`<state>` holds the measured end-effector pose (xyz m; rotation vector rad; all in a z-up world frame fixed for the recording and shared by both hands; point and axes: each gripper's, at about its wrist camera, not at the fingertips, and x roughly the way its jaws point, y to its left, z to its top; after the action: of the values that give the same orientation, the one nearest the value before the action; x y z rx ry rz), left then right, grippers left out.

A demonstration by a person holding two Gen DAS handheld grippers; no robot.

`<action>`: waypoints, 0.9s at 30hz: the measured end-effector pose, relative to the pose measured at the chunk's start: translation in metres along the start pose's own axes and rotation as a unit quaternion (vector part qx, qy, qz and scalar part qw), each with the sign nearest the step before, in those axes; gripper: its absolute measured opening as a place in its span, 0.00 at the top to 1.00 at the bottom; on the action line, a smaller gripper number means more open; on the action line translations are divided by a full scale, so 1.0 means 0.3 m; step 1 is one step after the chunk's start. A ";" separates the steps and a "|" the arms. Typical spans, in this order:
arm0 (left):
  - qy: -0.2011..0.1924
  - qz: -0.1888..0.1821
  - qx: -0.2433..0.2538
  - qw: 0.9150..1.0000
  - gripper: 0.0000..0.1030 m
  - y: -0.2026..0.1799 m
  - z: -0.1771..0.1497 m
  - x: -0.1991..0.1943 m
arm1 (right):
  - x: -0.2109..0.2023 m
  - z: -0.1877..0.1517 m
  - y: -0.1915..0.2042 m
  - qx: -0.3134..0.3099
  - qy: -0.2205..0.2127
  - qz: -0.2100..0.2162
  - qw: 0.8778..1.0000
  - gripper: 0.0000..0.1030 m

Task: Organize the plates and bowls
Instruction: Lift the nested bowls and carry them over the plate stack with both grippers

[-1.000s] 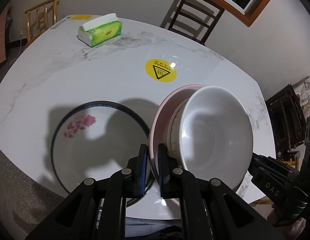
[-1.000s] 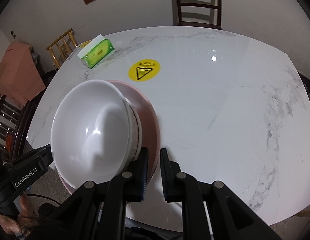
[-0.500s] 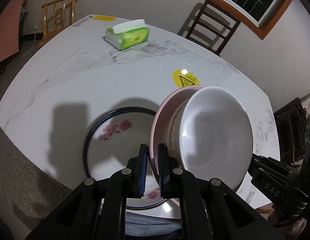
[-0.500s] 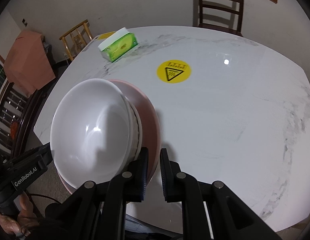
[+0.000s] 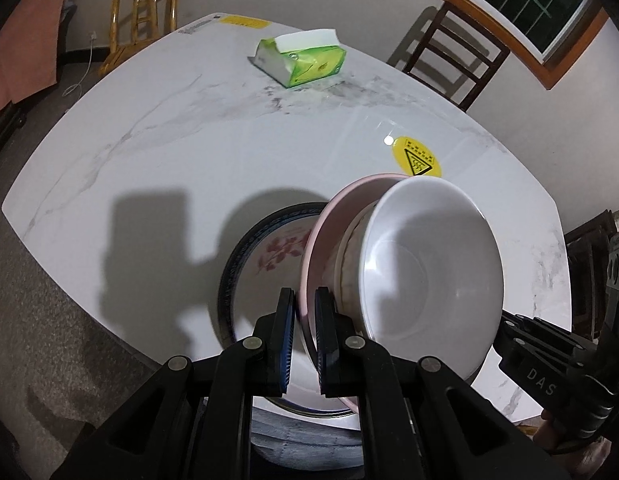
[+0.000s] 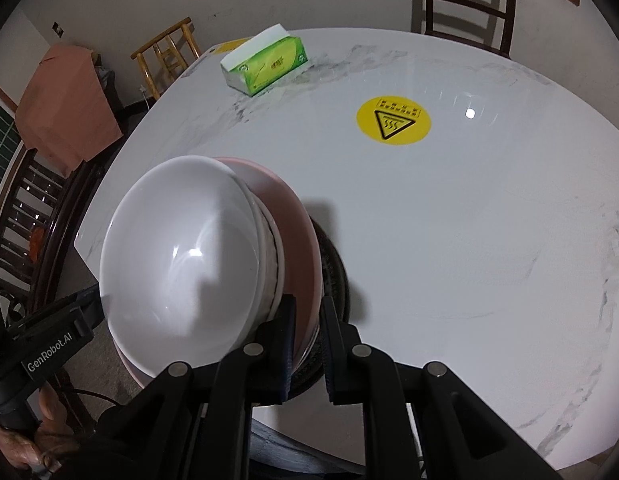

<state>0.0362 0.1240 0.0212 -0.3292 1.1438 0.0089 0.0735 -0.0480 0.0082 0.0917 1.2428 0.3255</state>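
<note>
Above the near edge of the white marble bench (image 5: 157, 168), a stack of dishes is hanging in the air between the two tools. The left tongs (image 5: 304, 336) are pinching the near rim of the pink plate (image 5: 329, 216), jaws drawn narrow on it, and the right tongs (image 6: 307, 332) are gripping the opposite rim of the same plate, also narrow. A white bowl (image 5: 433, 276), nested over what looks like a second, cream-sided bowl, is riding on that plate, and the whole stack is looking tilted in both views, though the fisheye may be exaggerating this. Directly beneath, a dark-rimmed plate with a pink flower print (image 5: 265, 256) is lying flat on the bench, partly hidden by the stack. That is the relation that matters: the carried stack is sitting almost straight over the flowered plate, slightly toward the right side of it in the left view, so the likely step is lowering it, centred, onto that plate. Both hands are sharing the load equally. A green tissue pack (image 6: 265, 66) and a yellow warning sticker (image 6: 393, 120) are lying well apart from all this.
</note>
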 end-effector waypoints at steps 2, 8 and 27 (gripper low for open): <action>0.003 0.000 -0.003 1.000 0.94 0.016 -0.003 0.007 | 0.014 0.002 0.009 -0.001 0.004 0.000 1.000 0.88; 0.006 0.001 -0.010 1.000 0.94 0.048 -0.006 0.020 | 0.040 0.002 0.033 -0.003 0.010 -0.001 1.000 0.88; 0.005 -0.004 -0.014 1.000 0.95 0.080 -0.008 0.046 | 0.065 0.006 0.049 -0.007 0.007 -0.012 1.000 0.87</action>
<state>0.0356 0.1439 0.0019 -0.3598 1.1538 0.0157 0.0778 -0.0282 -0.0056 0.0637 1.2541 0.3143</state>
